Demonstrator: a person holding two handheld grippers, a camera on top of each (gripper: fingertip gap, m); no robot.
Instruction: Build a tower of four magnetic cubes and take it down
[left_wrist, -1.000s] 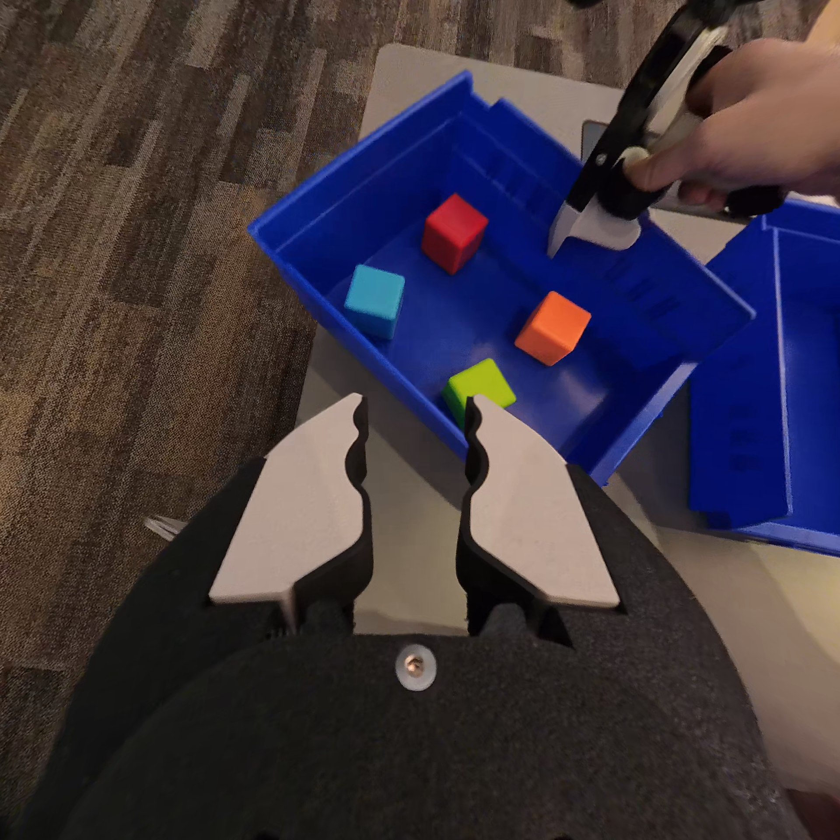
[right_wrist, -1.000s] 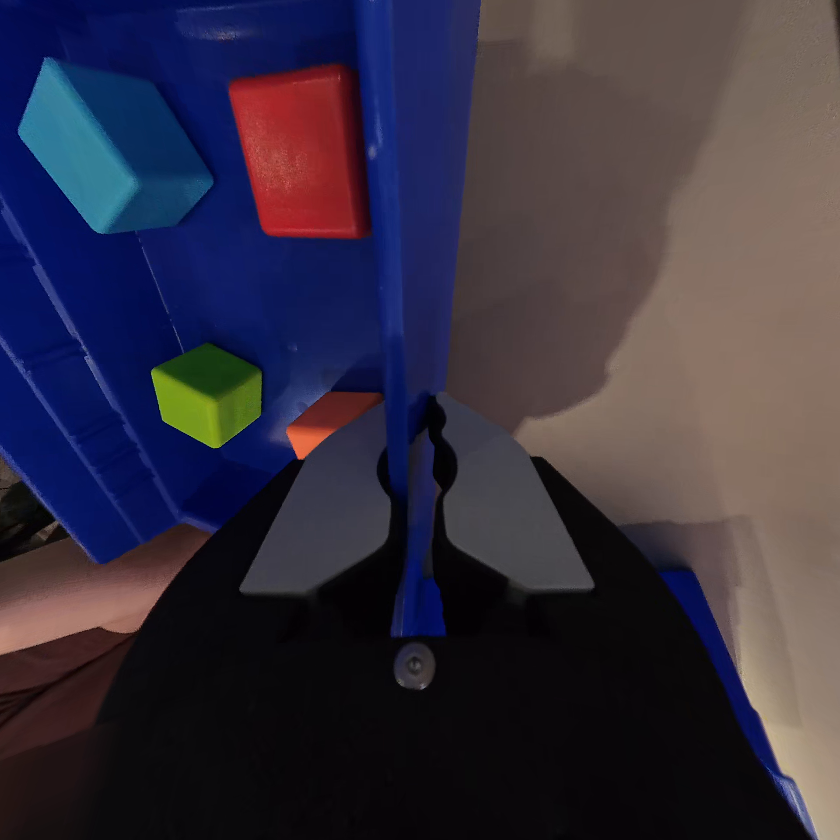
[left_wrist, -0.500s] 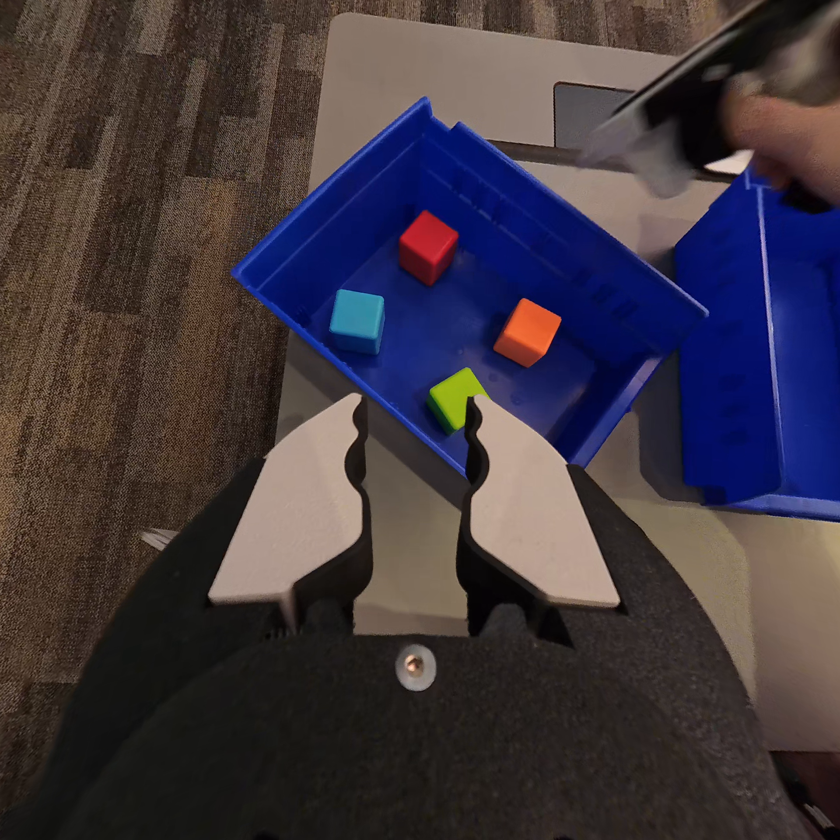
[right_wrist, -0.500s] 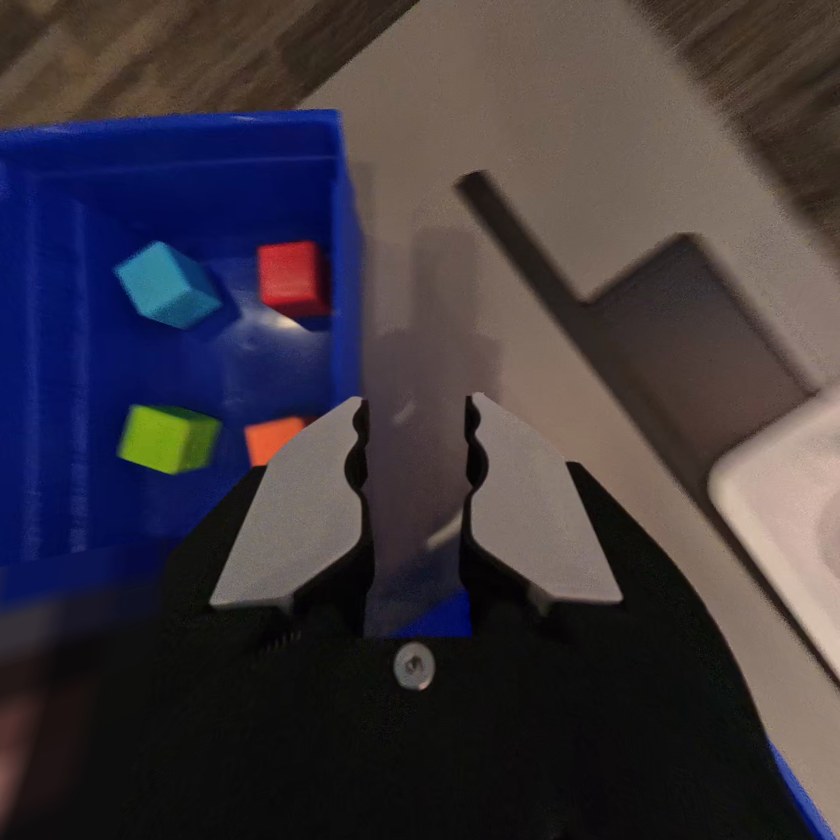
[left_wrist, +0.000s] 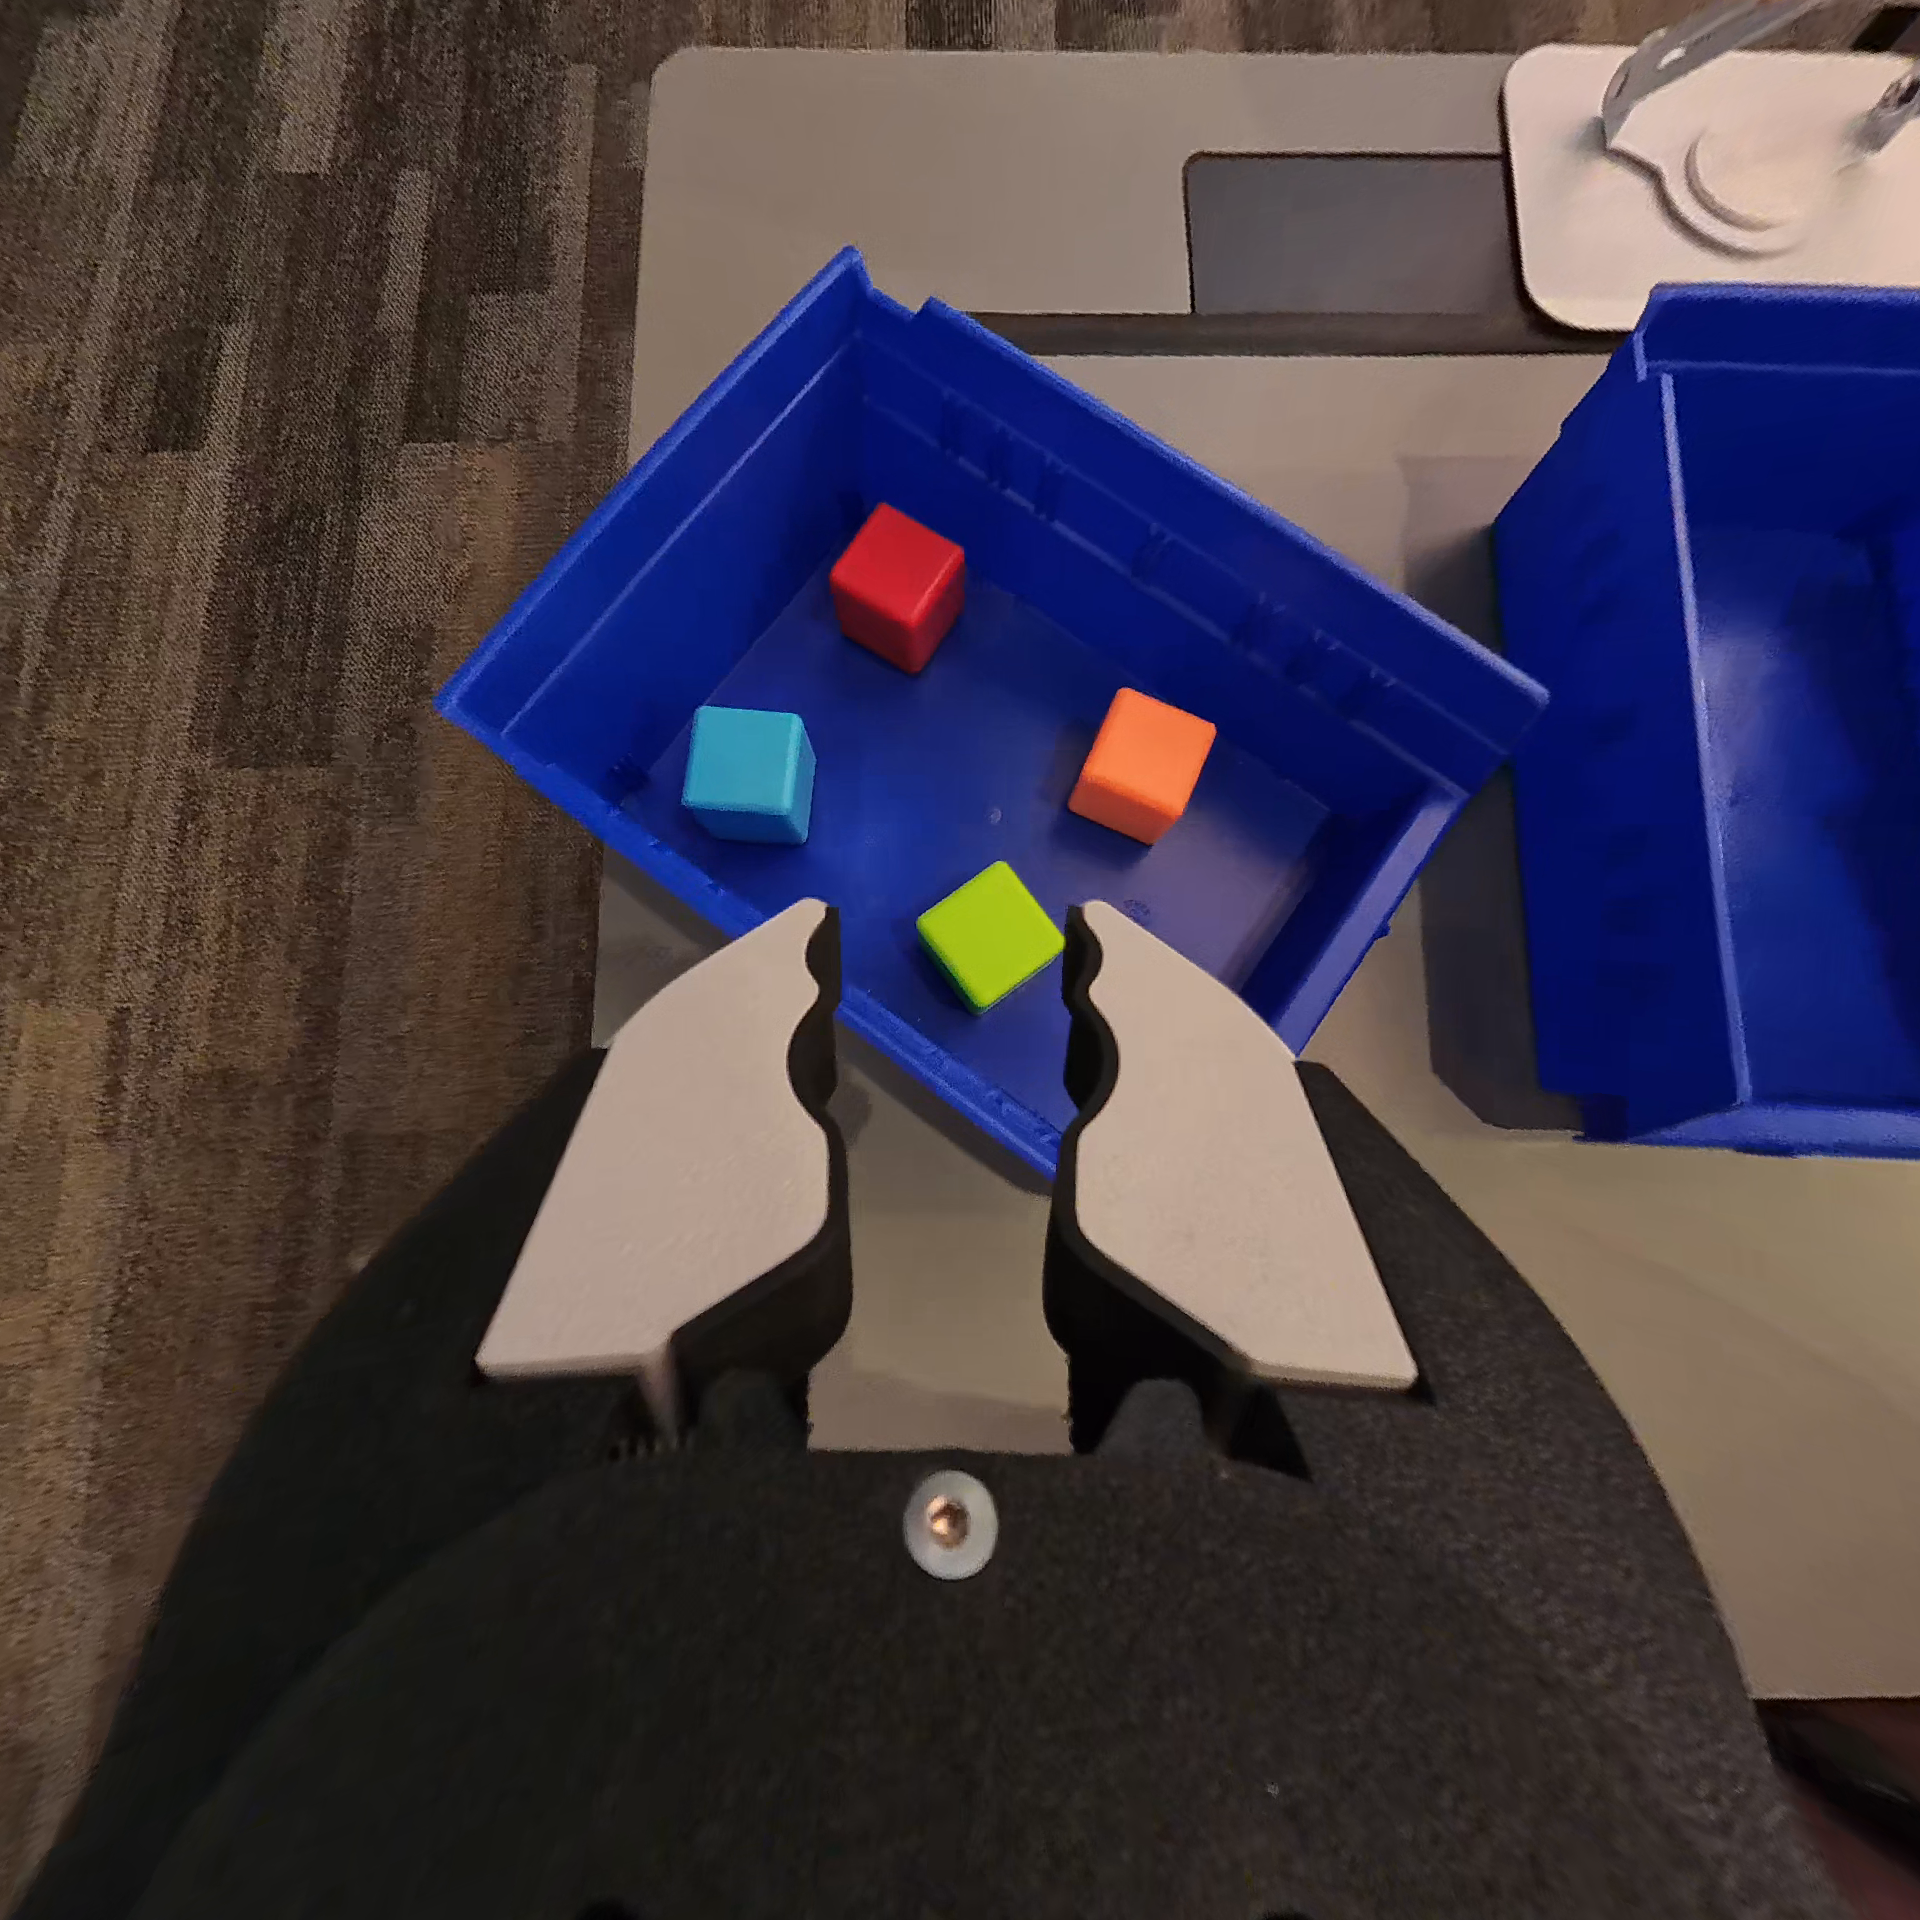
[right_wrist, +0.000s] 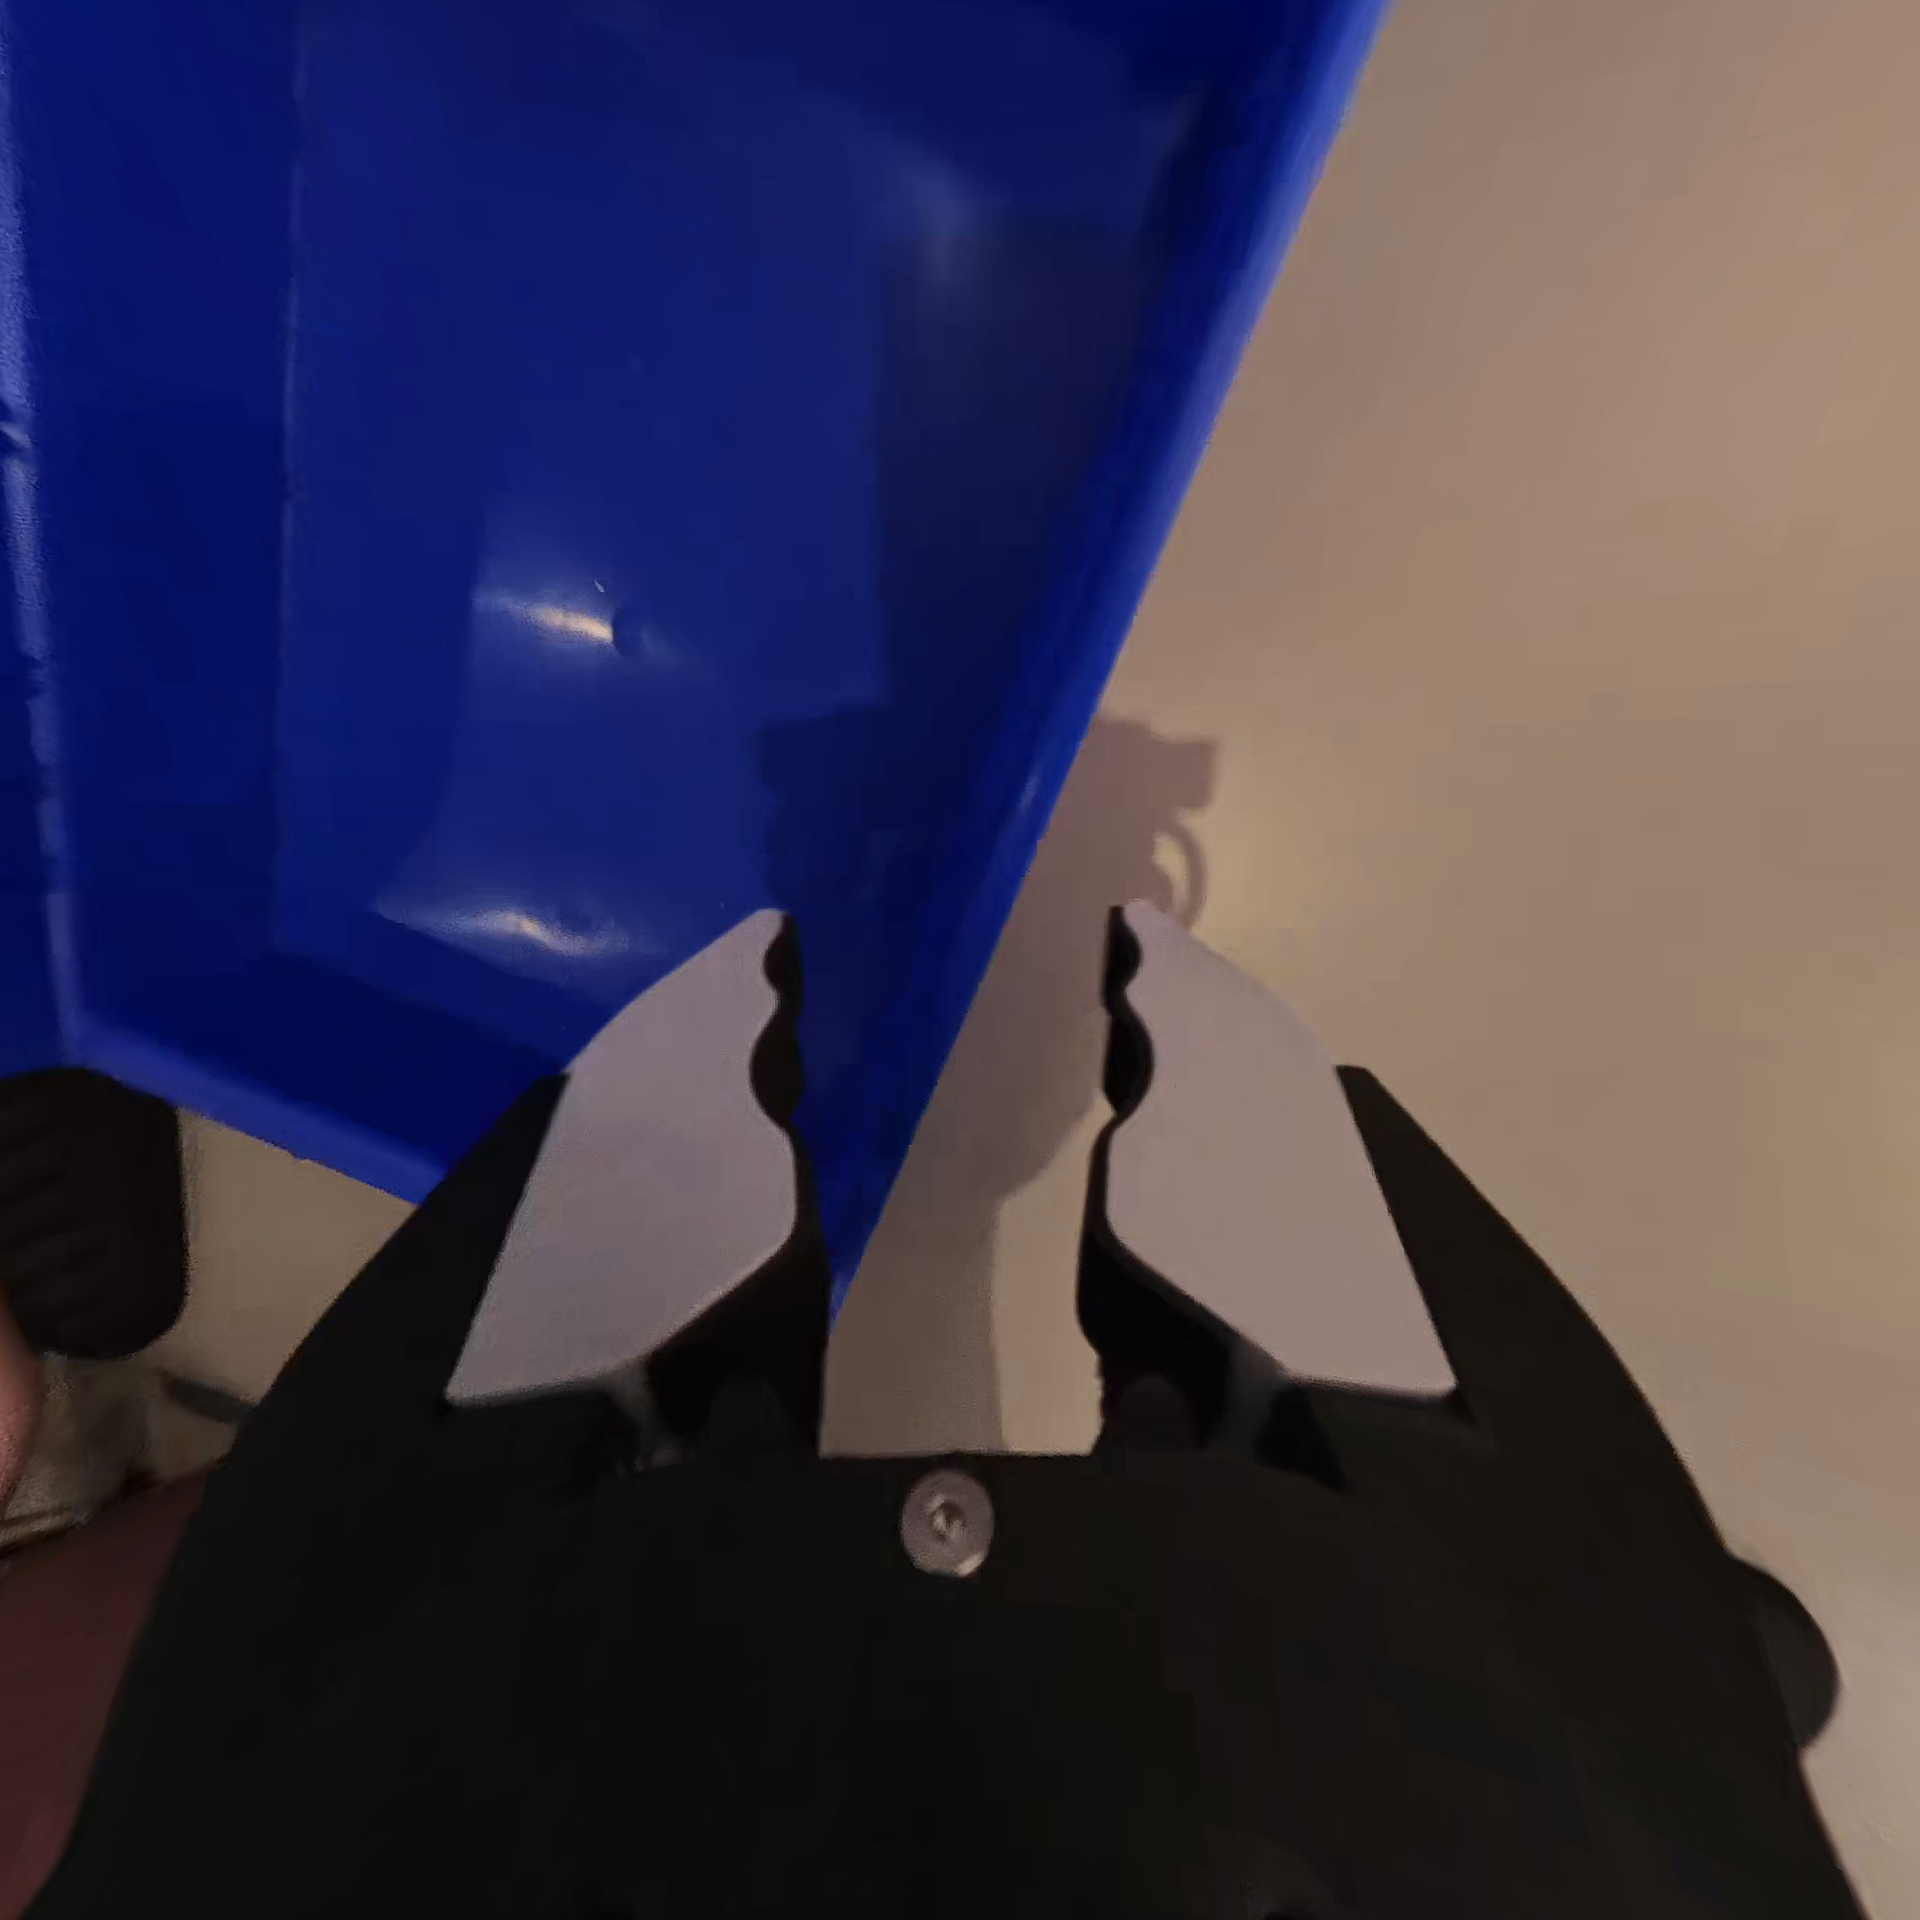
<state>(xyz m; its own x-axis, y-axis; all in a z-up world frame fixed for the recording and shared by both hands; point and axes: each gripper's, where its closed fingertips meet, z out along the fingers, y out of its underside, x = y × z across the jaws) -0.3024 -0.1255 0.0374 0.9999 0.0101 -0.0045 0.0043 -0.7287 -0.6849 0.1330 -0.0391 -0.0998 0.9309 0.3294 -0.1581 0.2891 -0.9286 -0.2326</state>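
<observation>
Left gripper (left_wrist: 945, 914): jaws apart, nothing between them, held above the near wall of the angled blue bin (left_wrist: 644, 582). Right gripper (right_wrist: 951, 920): jaws also spread and empty, straddling the side wall of the second blue bin (right_wrist: 1164, 520), whose floor shows bare in the part we can see.

Cubes: all four lie loose on the floor of the angled bin, none touching. Green cube (left_wrist: 989, 935) lies nearest, framed between the left fingertips but lower down. Cyan cube (left_wrist: 750, 774) sits to its left, orange cube (left_wrist: 1143, 764) to its right, red cube (left_wrist: 899, 584) toward the far wall.

Step, as we judge it: no stacking begun; we are at the first pick. The next move calls for lowering the left gripper over the near wall and squaring the jaws to the green cube's faces, since it sits rotated against them. Magnets may pull neighbours along; we would lift slowly.

Surface: grey table (left_wrist: 935, 156) with a dark inset panel (left_wrist: 1340, 229) and a pale flat base (left_wrist: 1704, 177) at the far right corner. Patterned brown carpet (left_wrist: 260, 520) lies left of it.
</observation>
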